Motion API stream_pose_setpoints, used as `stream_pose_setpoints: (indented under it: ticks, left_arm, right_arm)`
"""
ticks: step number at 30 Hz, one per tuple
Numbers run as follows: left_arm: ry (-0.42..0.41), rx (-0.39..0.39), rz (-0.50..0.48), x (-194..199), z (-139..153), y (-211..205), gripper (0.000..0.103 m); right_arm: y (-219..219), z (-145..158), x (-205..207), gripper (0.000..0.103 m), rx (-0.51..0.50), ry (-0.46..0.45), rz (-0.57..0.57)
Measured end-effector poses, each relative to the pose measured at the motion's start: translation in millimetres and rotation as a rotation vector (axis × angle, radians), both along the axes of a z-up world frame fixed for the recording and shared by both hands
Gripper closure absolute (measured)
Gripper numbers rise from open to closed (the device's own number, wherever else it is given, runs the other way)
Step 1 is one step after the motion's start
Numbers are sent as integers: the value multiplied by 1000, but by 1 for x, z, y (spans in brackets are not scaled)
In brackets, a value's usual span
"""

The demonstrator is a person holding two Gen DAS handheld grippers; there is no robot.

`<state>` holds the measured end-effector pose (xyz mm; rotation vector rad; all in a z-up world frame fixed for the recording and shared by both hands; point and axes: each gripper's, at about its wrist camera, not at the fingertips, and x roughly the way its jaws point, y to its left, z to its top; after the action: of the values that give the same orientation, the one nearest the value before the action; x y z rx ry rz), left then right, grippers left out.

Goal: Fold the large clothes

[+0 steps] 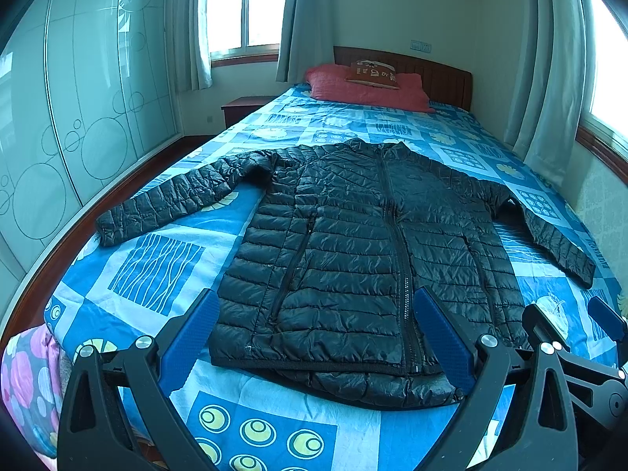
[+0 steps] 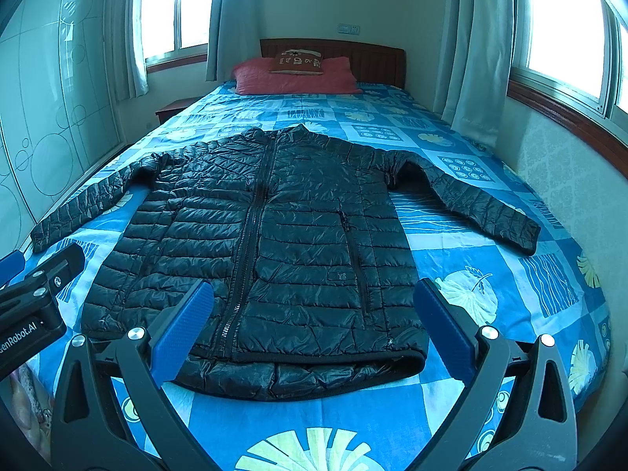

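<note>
The left gripper point(image 1: 317, 333) has its blue fingers point(image 1: 188, 343) spread wide and holds nothing. It hangs over the bottom edge of the black jacket point(image 1: 353, 251). The right gripper point(image 2: 314, 329) is just beside it, also wide open and holding nothing, above the same edge. The jacket lies flat and zipped up on the bed point(image 2: 510, 274), on a blue patterned cover, with both sleeves point(image 1: 176, 200) stretched out to the sides. Far back, a red pillow point(image 2: 294, 76) rests by the brown headboard point(image 2: 376, 59), with a small cushion point(image 2: 298, 62) on top
</note>
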<state>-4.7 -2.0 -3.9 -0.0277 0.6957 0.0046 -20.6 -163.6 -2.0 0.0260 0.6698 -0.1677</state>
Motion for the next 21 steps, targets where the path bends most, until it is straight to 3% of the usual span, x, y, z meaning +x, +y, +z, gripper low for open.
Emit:
stream_pose_setpoints:
  ticks: [21]
  left_arm:
    - [-2,-2,0,-1,-2,1,5]
  right_arm:
    - [1,-1,2,2,5,4,1]
